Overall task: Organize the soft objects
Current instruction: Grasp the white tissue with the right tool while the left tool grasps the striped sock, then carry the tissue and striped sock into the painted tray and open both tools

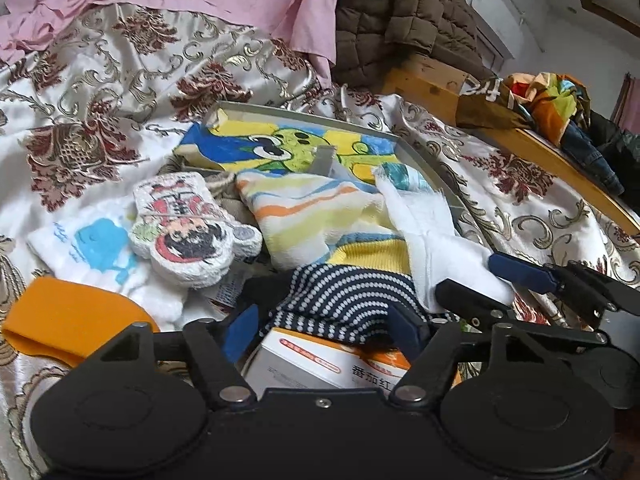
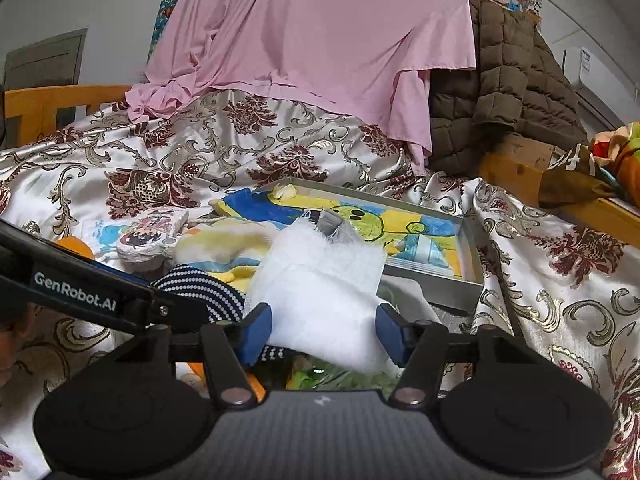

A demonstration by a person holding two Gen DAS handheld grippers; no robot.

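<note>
Right hand-held gripper [image 2: 324, 334] half-closed around white cloth [image 2: 320, 280] at lower centre; left hand-held gripper [image 1: 324, 330] straddles dotted cloth [image 1: 344, 292].

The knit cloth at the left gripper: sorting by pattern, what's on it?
Navy with white dots, clearest in the left wrist view.

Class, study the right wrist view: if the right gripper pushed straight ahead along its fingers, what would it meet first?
The right gripper already has the white gauze cloth between its fingers, so it would meet that first. Beyond it probably lies the grey tray with the cartoon towel, though depth is hard to judge.
</note>
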